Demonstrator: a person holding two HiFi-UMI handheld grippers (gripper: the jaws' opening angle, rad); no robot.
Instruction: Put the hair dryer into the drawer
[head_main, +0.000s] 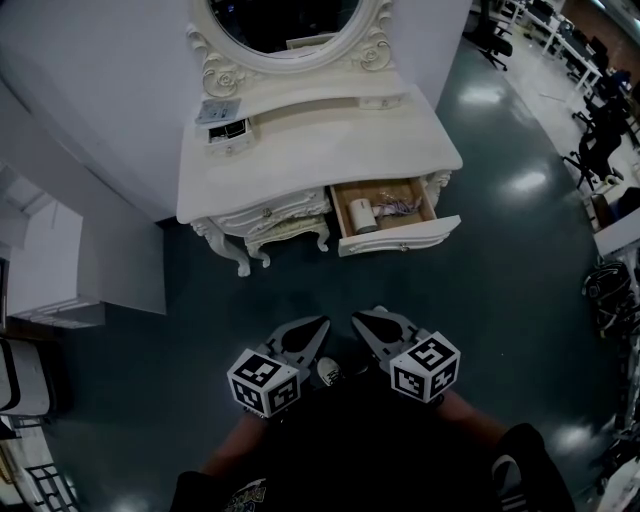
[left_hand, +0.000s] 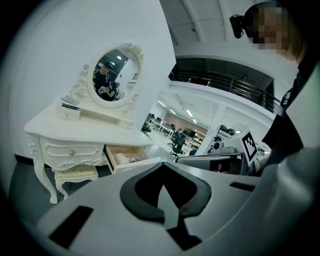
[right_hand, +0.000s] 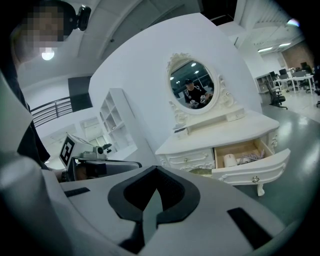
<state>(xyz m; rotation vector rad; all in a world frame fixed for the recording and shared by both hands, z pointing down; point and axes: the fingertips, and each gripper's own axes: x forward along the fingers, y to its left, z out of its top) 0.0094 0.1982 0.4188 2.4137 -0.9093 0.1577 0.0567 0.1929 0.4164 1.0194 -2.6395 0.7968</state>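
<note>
The white bench (head_main: 310, 150) stood on the dark floor (head_main: 500, 290), with an oval mirror (head_main: 285, 20) and a small box (head_main: 229, 131) at its back. Its open drawer (head_main: 400, 239) held the hair dryer (head_main: 361, 214).

White hair dryer (head_main: 362, 214) lies inside drawer (head_main: 400, 238) — open.

Left gripper (left_hand: 169, 212) fingers together, empty; dressing table (left_hand: 75, 131) drawer (left_hand: 138, 164) open, holding perhaps the hair dryer (left_hand: 122, 158).

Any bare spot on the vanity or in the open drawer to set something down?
The vanity top is bare from the small box at back left across to the right edge. The open drawer is crowded: hair dryer left, cord right.
</note>
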